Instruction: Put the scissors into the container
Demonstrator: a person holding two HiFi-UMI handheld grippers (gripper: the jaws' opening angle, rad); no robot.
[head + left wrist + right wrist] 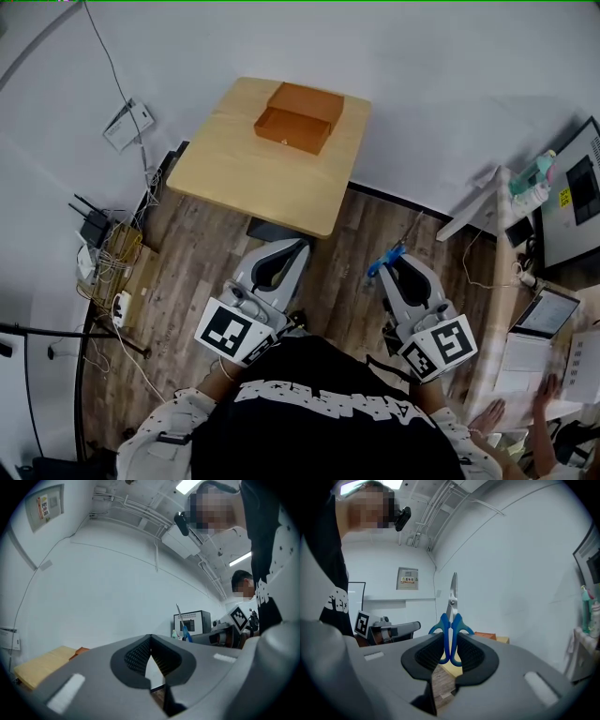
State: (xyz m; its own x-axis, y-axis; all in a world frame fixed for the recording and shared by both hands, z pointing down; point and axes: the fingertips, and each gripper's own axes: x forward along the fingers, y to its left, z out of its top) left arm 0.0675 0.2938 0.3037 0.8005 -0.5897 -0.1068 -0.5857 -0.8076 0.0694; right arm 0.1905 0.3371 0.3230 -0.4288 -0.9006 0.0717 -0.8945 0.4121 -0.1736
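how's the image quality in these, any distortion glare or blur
Head view: even, soft light, no hard shadows; the table and container are sharp, though straight lines bow near the edges. Left gripper view: strong fisheye, black corners, ceiling lights blown out at the top. Right gripper view: same fisheye and dark corners; the scissors look crisp.

Bright, even light comes from ceiling lamps (187, 485), blown out white in both gripper views. Shadows are faint. Fisheye curving bends the walls (117, 588), corners go black; the worktop (272, 169) looks sharp.
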